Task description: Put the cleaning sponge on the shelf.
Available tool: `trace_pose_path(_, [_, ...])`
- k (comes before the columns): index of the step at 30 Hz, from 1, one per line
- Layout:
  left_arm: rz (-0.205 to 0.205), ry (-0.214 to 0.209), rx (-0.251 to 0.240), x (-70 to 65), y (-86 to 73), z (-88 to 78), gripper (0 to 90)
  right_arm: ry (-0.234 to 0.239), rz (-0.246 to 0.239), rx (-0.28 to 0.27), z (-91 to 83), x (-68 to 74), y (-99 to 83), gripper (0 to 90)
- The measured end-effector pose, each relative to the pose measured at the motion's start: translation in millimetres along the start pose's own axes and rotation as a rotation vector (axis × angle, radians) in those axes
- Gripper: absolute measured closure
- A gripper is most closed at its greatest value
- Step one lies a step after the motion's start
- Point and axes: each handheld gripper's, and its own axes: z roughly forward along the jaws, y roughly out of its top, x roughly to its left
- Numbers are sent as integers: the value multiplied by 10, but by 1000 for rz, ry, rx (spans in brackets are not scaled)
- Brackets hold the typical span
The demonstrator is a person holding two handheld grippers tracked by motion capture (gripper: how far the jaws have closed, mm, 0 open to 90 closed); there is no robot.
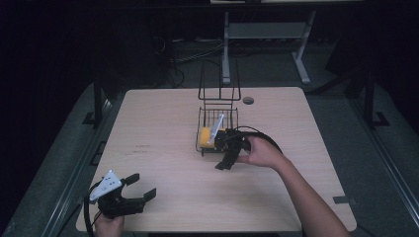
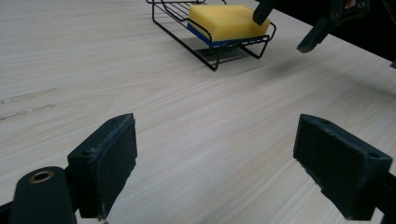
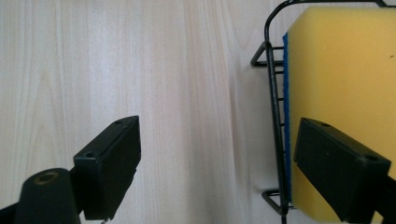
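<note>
High view: the yellow sponge (image 1: 204, 137) lies in a black wire rack (image 1: 218, 111) at the desk's (image 1: 163, 163) centre; the right hand-held gripper (image 1: 228, 154) hovers just beside it, the left hand-held gripper (image 1: 140, 189) at the near left corner.

Left gripper view: jaws wide apart, empty; the sponge (image 2: 224, 21) lies far ahead.

Right gripper view: jaws wide apart, holding nothing, one over the sponge (image 3: 336, 84).

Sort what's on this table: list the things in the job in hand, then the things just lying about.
In the job:
- yellow sponge, lying in the wire rack
- wire rack
- right gripper, open, beside the rack

Lying about:
- left gripper, open, idle near the table edge
- round hole in the table top
</note>
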Motion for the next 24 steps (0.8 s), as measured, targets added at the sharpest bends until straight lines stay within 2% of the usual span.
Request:
trace_pose_path(13, [-2, 8, 7, 17, -3, 6, 128, 10, 29, -25, -8, 107, -211, 147])
trace_pose_path(24, [2, 2, 12, -1, -10, 20, 128, -3, 51, -31, -44, 208, -385, 147])
